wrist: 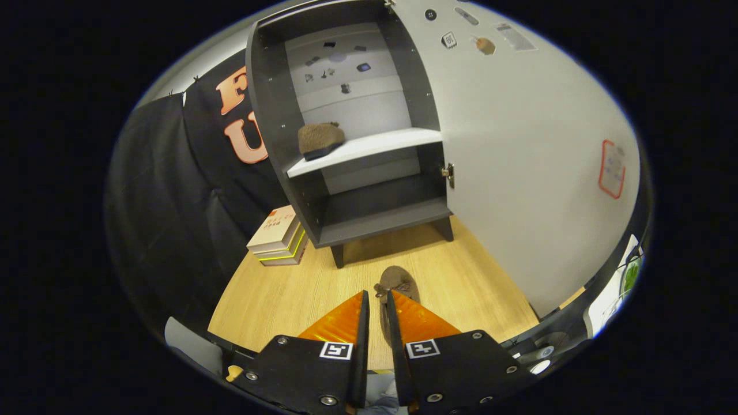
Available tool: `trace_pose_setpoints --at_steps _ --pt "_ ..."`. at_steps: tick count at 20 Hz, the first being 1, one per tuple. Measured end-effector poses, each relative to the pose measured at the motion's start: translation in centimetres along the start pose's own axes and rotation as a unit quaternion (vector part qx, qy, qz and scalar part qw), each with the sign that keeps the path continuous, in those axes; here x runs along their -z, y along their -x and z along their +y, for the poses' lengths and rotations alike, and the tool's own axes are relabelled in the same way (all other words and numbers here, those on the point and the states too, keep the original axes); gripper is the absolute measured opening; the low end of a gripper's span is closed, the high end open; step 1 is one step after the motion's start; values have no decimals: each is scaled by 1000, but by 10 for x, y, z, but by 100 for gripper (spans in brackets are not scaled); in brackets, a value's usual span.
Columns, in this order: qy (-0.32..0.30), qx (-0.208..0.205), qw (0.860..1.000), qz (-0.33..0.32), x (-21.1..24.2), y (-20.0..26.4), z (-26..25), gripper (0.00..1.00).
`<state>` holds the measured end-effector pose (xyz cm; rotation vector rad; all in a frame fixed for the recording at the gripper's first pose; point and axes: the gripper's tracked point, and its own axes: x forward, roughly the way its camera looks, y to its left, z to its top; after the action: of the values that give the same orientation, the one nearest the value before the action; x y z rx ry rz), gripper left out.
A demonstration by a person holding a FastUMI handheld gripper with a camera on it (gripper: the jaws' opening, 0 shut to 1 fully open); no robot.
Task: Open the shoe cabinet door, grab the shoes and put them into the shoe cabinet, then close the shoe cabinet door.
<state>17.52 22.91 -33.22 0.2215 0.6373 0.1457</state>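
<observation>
The dark grey shoe cabinet [277,115] stands on the wooden table with its pale door [519,161] swung wide open to the right. One brown fuzzy shoe [320,138] lies on the left part of the white middle shelf [380,144]. A second brown shoe [398,281] with a small bow sits at my fingertips, and part of it runs down into the narrow gap between them. My gripper [376,295] is shut on this shoe, above the table and in front of the cabinet's legs.
A stack of books [278,236] lies on the table [277,300] beside the cabinet's left foot. The bottom compartment [380,210] holds nothing. Black cloth hangs behind and to the left. The open door walls off the right side.
</observation>
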Motion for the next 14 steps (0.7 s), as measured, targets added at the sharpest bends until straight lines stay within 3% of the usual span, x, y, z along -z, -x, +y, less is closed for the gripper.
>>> trace_pose_setpoints --at_steps 8,14 --pt "1 -14 995 102 73 -97 0 20" --pt "9 -8 988 153 108 -142 -8 20"
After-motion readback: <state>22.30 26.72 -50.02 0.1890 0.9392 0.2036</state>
